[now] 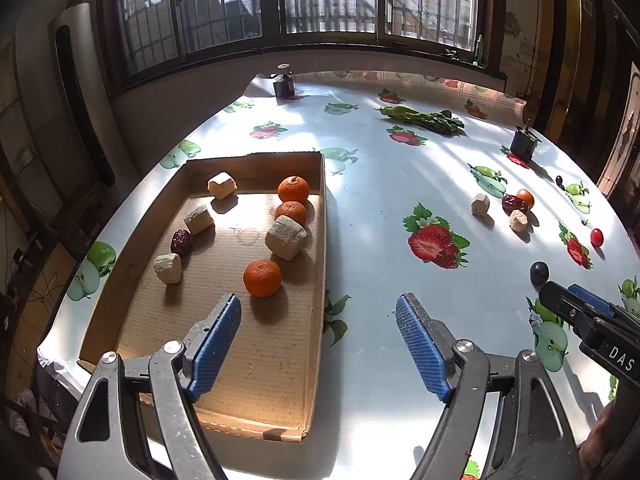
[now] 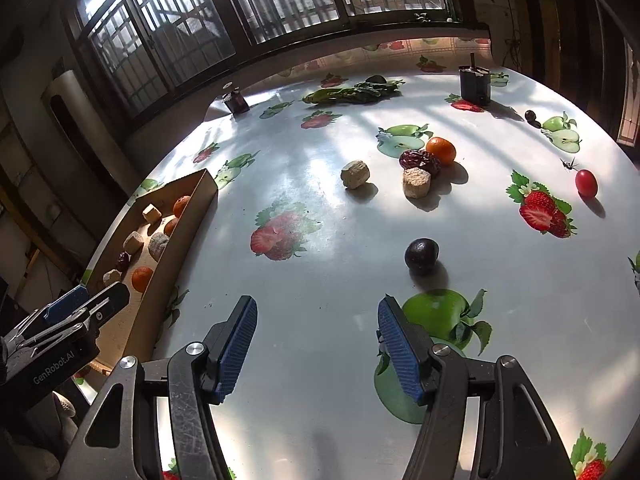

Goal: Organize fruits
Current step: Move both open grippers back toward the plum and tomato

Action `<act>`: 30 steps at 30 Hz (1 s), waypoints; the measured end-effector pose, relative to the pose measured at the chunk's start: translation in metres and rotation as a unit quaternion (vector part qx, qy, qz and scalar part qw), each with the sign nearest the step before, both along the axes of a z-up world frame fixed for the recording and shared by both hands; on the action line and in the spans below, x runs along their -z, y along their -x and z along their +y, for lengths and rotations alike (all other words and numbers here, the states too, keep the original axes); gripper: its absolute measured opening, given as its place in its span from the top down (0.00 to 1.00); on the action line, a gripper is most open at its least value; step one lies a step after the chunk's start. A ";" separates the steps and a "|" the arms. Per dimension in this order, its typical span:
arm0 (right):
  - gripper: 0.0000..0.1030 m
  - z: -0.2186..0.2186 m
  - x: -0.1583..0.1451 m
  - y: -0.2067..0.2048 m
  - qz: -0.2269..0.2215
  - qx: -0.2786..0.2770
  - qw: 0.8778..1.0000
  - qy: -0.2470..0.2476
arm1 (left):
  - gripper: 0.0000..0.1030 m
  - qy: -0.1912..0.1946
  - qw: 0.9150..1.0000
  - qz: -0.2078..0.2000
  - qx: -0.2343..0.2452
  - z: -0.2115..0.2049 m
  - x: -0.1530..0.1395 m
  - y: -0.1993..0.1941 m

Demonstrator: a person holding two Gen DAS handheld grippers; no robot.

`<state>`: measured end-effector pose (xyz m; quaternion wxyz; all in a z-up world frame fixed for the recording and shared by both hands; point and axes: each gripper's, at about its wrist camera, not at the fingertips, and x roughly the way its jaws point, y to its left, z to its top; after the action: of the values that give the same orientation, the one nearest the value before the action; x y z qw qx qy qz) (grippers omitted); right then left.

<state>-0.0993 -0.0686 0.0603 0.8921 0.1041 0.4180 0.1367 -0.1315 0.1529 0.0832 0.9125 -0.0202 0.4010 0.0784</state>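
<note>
Sorting fruit into the cardboard tray (image 1: 120,300) looks like the step in hand — the left claw (image 1: 318,344) hangs over the tray's near right corner with its jaws spread wide and nothing between them, and the right claw (image 2: 316,344) hovers over the bare counter (image 2: 320,184), also open and empty.

The closest loose piece is the dark plum (image 2: 421,255), sitting just ahead and a bit right of the right claw in the right wrist view. My take: nudge right so the plum sits centred between the pads, come down low, close gently — it's round and will probably roll if only one pad clips it.

Counts, as far as I can see:
- In the tray: three oranges (image 1: 262,278), four pale chunky blocks (image 1: 286,238), one dried red date (image 1: 181,241).
- Loose on the counter, middle right of the frame: one small orange (image 2: 441,150), one dried date (image 2: 420,161) touching it, two pale blocks (image 2: 355,175), the plum, one red cherry tomato (image 2: 586,183) off to the right, and a small dark thing (image 2: 532,117) near the far edge that I can't identify.
- Also a bunch of greens (image 2: 352,94) and two dark containers at the back.
</note>
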 end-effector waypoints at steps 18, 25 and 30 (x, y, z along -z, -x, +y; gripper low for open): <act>0.33 -0.178 -0.021 -0.027 0.018 0.179 0.981 0.069 | 0.23 0.066 0.993 0.048 0.089 -0.041 0.022 -0.026; 0.33 -0.209 -0.017 -0.095 0.002 0.206 0.975 0.084 | 0.23 0.069 0.986 0.040 0.148 -0.085 0.005 -0.043; 0.33 -0.229 0.004 -0.118 0.005 0.217 0.974 0.058 | 0.23 0.080 0.978 0.050 0.187 -0.117 0.010 -0.055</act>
<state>0.0191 -0.2977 0.0559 0.9028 0.1414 0.3971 -0.0853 -0.0766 0.0358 0.0736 0.8851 -0.0136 0.4481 -0.1249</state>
